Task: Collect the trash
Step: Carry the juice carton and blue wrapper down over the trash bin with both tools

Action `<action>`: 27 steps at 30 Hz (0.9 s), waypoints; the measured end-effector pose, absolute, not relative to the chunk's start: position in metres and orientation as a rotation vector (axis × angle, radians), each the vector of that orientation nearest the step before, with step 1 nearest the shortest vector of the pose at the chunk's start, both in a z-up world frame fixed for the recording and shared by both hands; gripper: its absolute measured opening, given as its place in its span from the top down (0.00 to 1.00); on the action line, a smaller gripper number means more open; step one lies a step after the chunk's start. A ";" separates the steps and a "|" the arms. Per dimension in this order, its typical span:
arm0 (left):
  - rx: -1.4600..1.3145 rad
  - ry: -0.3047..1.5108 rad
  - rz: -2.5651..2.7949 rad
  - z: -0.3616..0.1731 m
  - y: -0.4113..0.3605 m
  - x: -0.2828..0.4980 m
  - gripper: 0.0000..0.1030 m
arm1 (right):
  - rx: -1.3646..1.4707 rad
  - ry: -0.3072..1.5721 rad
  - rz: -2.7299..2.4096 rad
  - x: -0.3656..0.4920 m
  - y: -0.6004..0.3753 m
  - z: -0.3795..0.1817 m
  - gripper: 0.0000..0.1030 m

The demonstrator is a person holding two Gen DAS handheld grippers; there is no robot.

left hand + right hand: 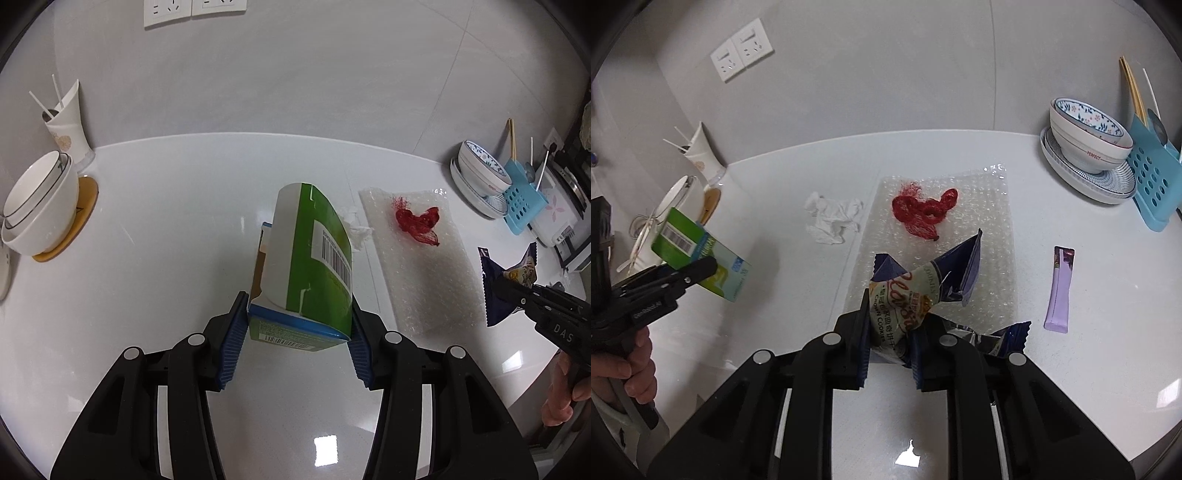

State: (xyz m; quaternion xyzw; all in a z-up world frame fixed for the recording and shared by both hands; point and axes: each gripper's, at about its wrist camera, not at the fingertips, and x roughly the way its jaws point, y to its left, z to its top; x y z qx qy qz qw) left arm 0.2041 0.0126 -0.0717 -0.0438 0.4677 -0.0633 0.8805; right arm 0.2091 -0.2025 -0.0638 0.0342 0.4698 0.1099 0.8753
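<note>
My left gripper (297,328) is shut on a green and white carton (306,258), held off the white counter (166,229); the same carton (698,258) shows at the left of the right wrist view. My right gripper (890,343) is shut on a crumpled dark blue cookie wrapper (916,299), lifted above the counter; that wrapper (506,280) appears at the right edge of the left wrist view. A sheet of bubble wrap (979,229) lies on the counter with a red mesh net (923,214) on it. A crumpled white tissue (834,218) lies left of the sheet. A purple sachet (1058,291) lies to its right.
Stacked white bowls (40,206) on a wooden coaster and a white utensil cup (70,129) stand at the left. Patterned bowls on a plate (1089,147) and a blue perforated rack (1152,177) stand at the right. Wall sockets (742,50) sit above the counter. A hand (631,365) holds the left gripper's handle.
</note>
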 end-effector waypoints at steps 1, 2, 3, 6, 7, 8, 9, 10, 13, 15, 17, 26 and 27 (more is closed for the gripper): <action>-0.092 0.975 -0.130 -0.071 0.011 0.202 0.53 | 0.073 0.975 0.239 0.206 -0.203 -0.062 0.84; -0.091 0.975 -0.129 -0.071 0.010 0.199 0.53 | 0.075 0.969 0.249 0.203 -0.203 -0.060 0.84; -0.092 0.976 -0.129 -0.070 0.009 0.196 0.53 | 0.074 0.963 0.259 0.199 -0.203 -0.057 0.84; -0.091 0.975 -0.127 -0.069 0.005 0.190 0.53 | 0.073 0.951 0.278 0.190 -0.203 -0.052 0.84; -0.090 0.975 -0.126 -0.069 0.005 0.188 0.53 | 0.073 0.948 0.283 0.187 -0.203 -0.051 0.84; -0.091 0.975 -0.124 -0.068 0.004 0.186 0.53 | 0.073 0.947 0.284 0.184 -0.203 -0.051 0.84; -0.092 0.977 -0.122 -0.068 0.002 0.182 0.53 | 0.076 0.944 0.290 0.181 -0.203 -0.049 0.84; -0.094 0.977 -0.122 -0.068 0.001 0.178 0.53 | 0.078 0.942 0.295 0.179 -0.204 -0.048 0.84; -0.093 0.980 -0.118 -0.067 -0.004 0.165 0.53 | 0.087 0.933 0.315 0.170 -0.206 -0.045 0.84; -0.093 0.981 -0.119 -0.065 -0.006 0.158 0.53 | 0.094 0.926 0.330 0.164 -0.208 -0.043 0.84; -0.093 0.983 -0.116 -0.064 -0.007 0.151 0.53 | 0.096 0.917 0.340 0.157 -0.210 -0.040 0.84; -0.102 0.992 -0.113 -0.058 -0.017 0.120 0.53 | 0.088 0.903 0.356 0.132 -0.216 -0.035 0.84; -0.102 0.994 -0.111 -0.058 -0.018 0.115 0.53 | 0.088 0.903 0.357 0.129 -0.216 -0.035 0.84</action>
